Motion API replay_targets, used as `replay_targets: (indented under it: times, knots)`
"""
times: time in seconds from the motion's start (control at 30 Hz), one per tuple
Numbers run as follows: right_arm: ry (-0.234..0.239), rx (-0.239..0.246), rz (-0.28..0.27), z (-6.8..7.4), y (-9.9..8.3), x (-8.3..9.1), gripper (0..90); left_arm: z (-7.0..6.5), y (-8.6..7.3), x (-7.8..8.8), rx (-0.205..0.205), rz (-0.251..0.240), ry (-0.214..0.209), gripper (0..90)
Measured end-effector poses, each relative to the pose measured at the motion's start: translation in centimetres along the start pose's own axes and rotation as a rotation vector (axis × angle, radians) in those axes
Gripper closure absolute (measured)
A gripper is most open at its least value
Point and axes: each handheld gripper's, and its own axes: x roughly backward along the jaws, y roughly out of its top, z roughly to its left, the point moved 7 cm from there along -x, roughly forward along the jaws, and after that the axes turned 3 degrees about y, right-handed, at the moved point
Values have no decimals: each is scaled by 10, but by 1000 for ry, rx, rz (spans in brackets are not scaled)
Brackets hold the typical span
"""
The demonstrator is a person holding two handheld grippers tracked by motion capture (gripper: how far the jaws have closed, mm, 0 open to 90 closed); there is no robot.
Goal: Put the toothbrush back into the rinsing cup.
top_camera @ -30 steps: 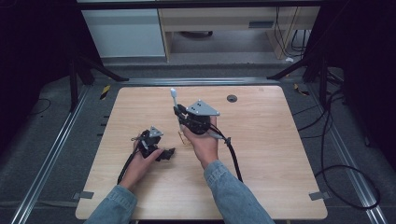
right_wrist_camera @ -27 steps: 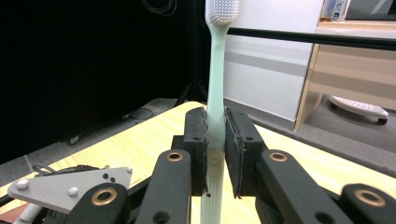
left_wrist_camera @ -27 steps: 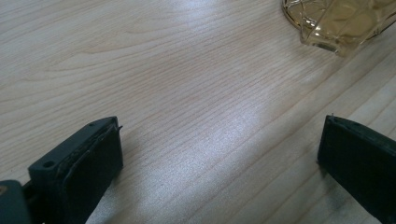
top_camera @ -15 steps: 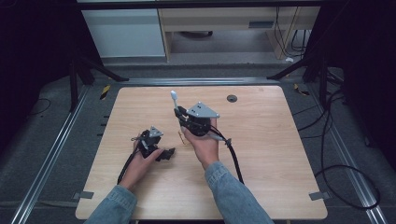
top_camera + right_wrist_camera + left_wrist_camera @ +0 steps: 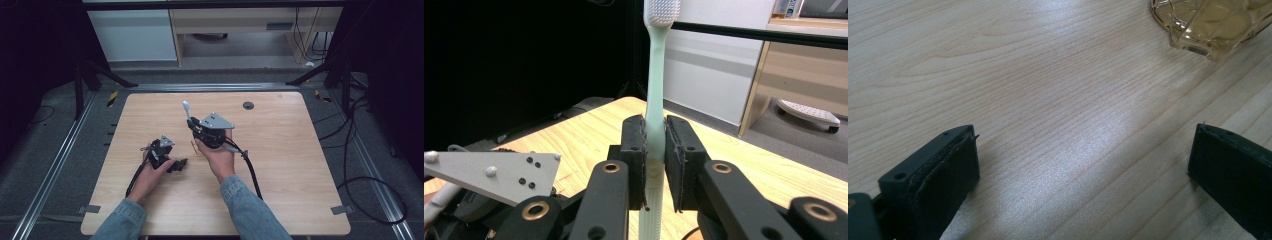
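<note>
Nothing has shifted since a second ago: your right gripper (image 5: 655, 150) still clamps the toothbrush (image 5: 655, 90) by its handle, long axis upright, bristles topmost, above the table (image 5: 300, 165). Your left gripper (image 5: 1083, 165) lies wide open and empty, nearer the amber glass piece (image 5: 1213, 25).

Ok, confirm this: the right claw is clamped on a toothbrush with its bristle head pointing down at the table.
Not quite. The right claw is clamped on the toothbrush, but the bristle head points up, away from the table, as the right gripper view shows.
</note>
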Motion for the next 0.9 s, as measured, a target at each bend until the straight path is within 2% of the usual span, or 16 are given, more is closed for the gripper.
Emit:
replay_targets:
  times: [0.9]
  knots:
    - [23, -11, 6, -2, -23, -1, 793, 0, 0, 0, 0, 0, 0, 0]
